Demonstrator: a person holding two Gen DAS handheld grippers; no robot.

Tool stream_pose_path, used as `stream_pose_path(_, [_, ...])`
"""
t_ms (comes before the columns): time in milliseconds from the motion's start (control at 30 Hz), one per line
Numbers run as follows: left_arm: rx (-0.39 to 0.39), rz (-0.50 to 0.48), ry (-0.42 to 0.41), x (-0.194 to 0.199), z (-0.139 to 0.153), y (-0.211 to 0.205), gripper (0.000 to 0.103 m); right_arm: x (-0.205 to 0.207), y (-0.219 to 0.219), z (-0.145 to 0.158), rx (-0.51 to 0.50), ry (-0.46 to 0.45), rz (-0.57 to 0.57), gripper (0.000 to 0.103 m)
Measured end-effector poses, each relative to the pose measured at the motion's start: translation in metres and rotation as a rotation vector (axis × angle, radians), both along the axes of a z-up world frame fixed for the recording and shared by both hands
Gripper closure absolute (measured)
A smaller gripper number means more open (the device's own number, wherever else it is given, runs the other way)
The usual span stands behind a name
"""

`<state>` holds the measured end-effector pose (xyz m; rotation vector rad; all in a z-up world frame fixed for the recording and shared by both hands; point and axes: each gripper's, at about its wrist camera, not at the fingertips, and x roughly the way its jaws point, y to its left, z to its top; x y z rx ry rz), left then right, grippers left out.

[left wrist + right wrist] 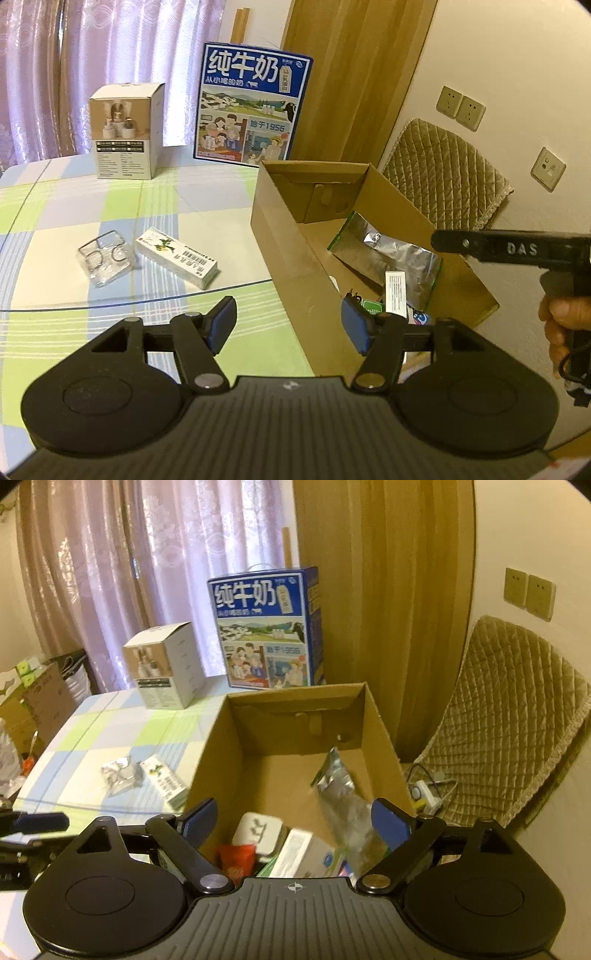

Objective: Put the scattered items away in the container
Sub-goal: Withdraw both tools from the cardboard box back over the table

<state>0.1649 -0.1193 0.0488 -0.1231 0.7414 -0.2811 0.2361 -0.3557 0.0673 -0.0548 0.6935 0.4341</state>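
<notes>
An open cardboard box (pixel 291 236) (pixel 373 716) stands on the checked tablecloth. Inside lie a silver foil pouch (pixel 391 254) (pixel 343 797), a white case (pixel 258 830), a red packet (pixel 236 856) and a small white carton (pixel 299 853). On the table left of the box lie a white and green carton (pixel 175 256) (pixel 166 779) and a clear plastic pack (pixel 105 258) (pixel 118 773). My left gripper (pixel 290 325) is open and empty at the box's near left wall. My right gripper (pixel 295 819) is open and empty over the box's near end.
A white product box (pixel 125 129) (pixel 166 664) and a blue milk case (pixel 251 107) (pixel 267 627) stand at the table's back. A padded chair (pixel 450 170) (pixel 517 716) is right of the box. The right hand tool (pixel 517 251) reaches in from the right.
</notes>
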Motion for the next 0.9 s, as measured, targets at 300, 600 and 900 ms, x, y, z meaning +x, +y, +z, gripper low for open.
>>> stream_pose_path(300, [0.0,0.071,0.005,-0.039,0.005,0.041,0.02,-0.057,0.024,0.012,0.028,-0.011,0.073,0.002])
stream_pose_path(600, [0.009,0.198,-0.003,-0.08,0.003,0.1,0.002,-0.097,0.064,0.006,0.053,0.02,0.156,0.002])
stream_pose_path(900, [0.038,0.279,0.006,-0.092,0.002,0.158,0.002,-0.113,0.117,-0.01,0.015,0.042,0.264,0.002])
